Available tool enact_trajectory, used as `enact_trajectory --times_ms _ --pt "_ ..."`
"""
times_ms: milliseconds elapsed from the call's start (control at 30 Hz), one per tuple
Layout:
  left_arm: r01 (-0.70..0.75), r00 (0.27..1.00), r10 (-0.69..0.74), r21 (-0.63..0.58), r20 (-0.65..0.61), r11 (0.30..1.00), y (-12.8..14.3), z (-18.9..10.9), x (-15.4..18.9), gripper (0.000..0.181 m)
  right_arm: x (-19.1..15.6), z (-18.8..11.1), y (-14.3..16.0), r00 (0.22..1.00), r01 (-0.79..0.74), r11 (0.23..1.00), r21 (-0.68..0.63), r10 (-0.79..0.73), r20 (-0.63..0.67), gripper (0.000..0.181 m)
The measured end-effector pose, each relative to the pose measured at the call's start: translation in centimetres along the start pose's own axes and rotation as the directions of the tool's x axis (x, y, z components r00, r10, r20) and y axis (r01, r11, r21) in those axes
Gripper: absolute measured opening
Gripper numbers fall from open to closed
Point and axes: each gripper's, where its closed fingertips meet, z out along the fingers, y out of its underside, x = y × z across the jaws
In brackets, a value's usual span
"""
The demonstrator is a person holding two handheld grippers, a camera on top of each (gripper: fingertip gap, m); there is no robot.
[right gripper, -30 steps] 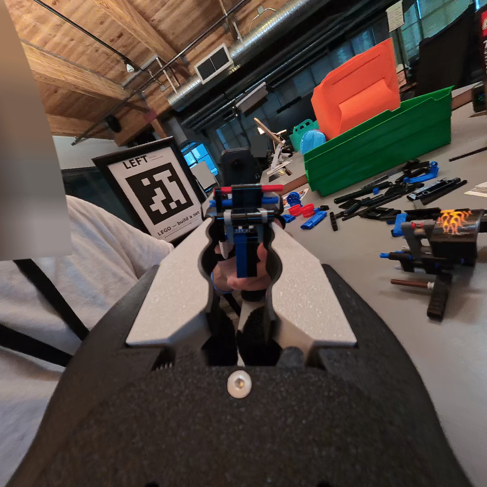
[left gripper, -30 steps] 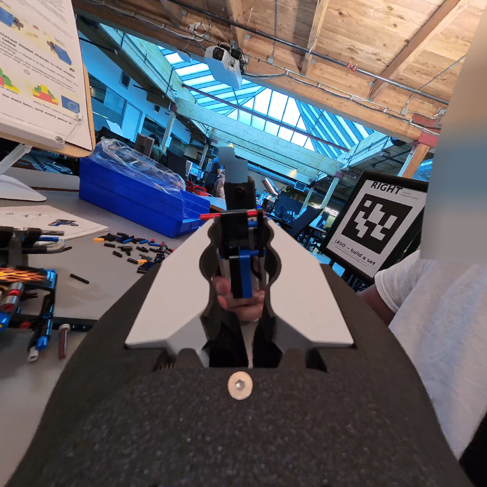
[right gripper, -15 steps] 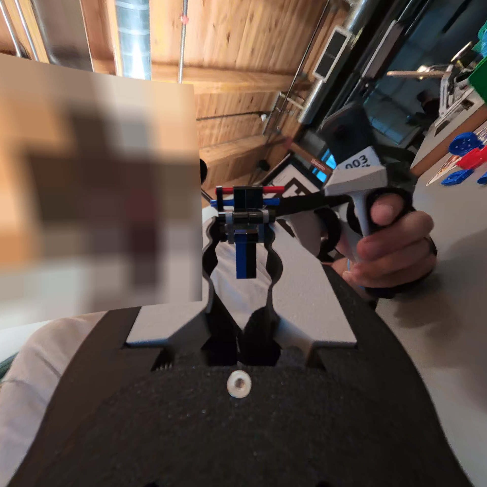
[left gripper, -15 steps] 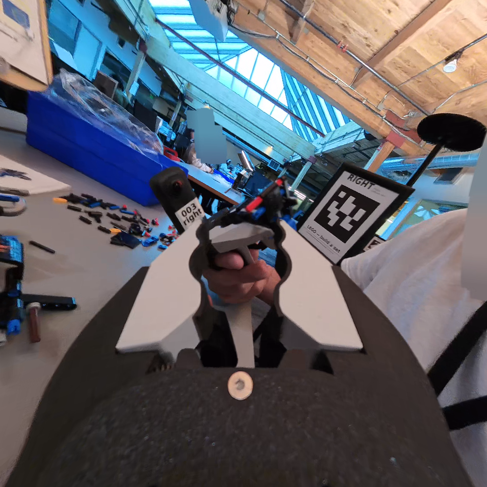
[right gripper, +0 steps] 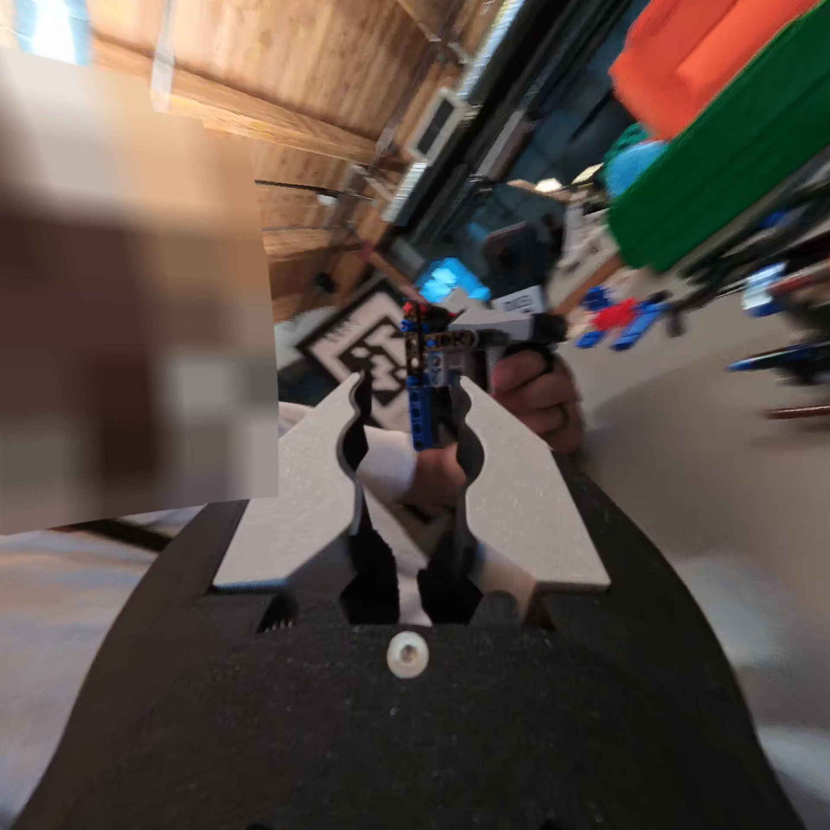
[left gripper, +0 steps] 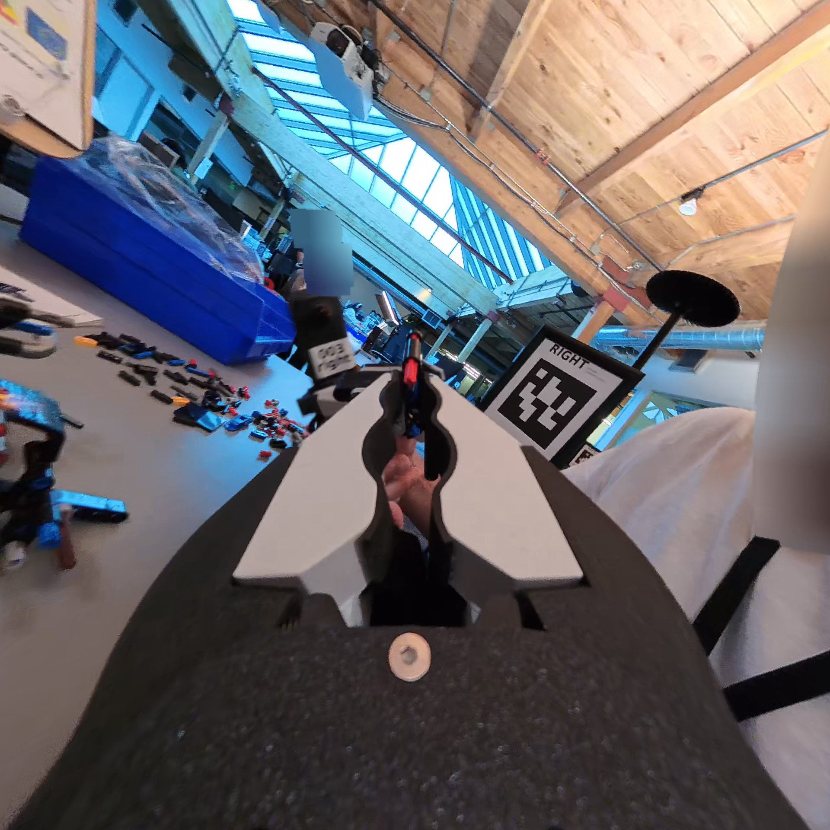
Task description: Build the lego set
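Left wrist view: your left gripper (left gripper: 411,388) has its smooth grey wedge fingers, lined with wavy black foam, pinched on the lego sub-assembly (left gripper: 415,404). You see the assembly edge-on as a thin stack of black and blue beams with a red pin on top. It is raised off the matte grey table (left gripper: 134,458). Beyond the fingertips sits part of your right hand (left gripper: 404,485). On the table to the left lie small loose pieces (left gripper: 215,399) in black, blue and red, a ribbed blue bin (left gripper: 148,265) with crinkled clear plastic in it, and a partly built black and blue model (left gripper: 31,453).

The right wrist view is blurred by motion. Your right gripper (right gripper: 413,386) is released, its fingers spread. The assembly's long studded blue beam (right gripper: 422,413) hangs between them, nearer the right-hand finger; I cannot tell whether it touches. The left gripper reaches in from the right and clamps the assembly's upper black and grey part, with your left hand (right gripper: 539,395) wrapped around its handle. A green bin (right gripper: 727,179) and an orange one (right gripper: 718,58) lie behind.

Half a second ago the right gripper was clenched on that blue beam. It has since let go, and only the left gripper grips the assembly now. The left view's fingers, then apart around the right gripper's handle, have closed.
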Motion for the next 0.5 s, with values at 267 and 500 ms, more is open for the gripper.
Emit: enact_trajectory --times_ms 267,500 --pt "-0.047 0.996 0.055 -0.098 0.075 0.994 1.0 -0.2 -1.3 0.005 0.9 -1.4 -0.9 0.819 0.417 0.884 -0.214 -0.467 -0.333 0.020" --pt "-0.073 0.994 0.084 -0.152 0.070 0.986 2.2 0.5 -1.1 0.004 1.5 -0.6 0.2 0.768 0.464 0.839 -0.284 -0.541 -0.342 0.011"
